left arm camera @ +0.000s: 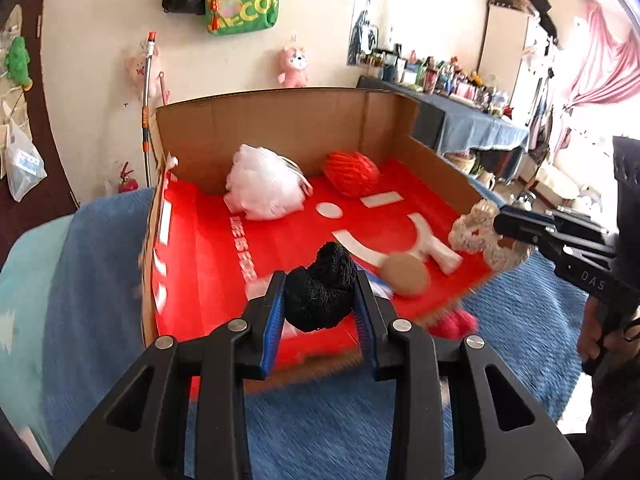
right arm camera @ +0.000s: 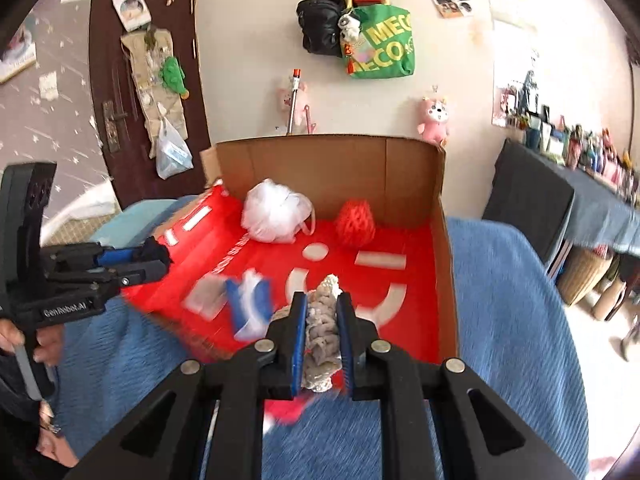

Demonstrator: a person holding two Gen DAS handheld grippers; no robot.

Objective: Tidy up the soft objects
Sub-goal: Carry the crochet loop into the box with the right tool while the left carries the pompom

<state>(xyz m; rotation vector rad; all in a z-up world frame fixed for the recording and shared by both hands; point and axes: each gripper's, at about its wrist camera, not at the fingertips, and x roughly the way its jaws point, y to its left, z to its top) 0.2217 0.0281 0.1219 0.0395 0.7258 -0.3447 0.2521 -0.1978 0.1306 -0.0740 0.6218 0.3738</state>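
Gripping a black fuzzy bundle (left arm camera: 320, 296), the left tool (left arm camera: 322, 312) has its blue-padded fingers (left arm camera: 274, 320) pressed against both sides of it, the gap between them only as wide as the squeezed bundle; the bundle sits over the near edge of the cardboard box (left arm camera: 280, 120), above its red lining (left arm camera: 216, 264); the right tool (right arm camera: 323, 332) is clamped nearly closed on a cream crocheted piece (right arm camera: 322, 332), which pokes out past the fingertips and hangs below the pads, held above the near right part of the same box; seen from the left wrist, that cream piece is at the box's open right edge, just beside the red lining; inside the box, a white mesh bath pouf (left arm camera: 266, 184) lies against the back wall, and a red yarn ball (left arm camera: 352, 174) rests to its right, the two near each other but apart; a blue and white item (right arm camera: 250, 308), too blurred to make out, lies on the lining near the front; something red and fluffy (left arm camera: 458, 322) is on the blue blanket (left arm camera: 520, 340) just in front of the box; a person's hand (right arm camera: 24, 344) wraps the left tool's handle; a green tote bag (right arm camera: 382, 42) and a pink plush toy (right arm camera: 434, 120) hang on the wall behind.
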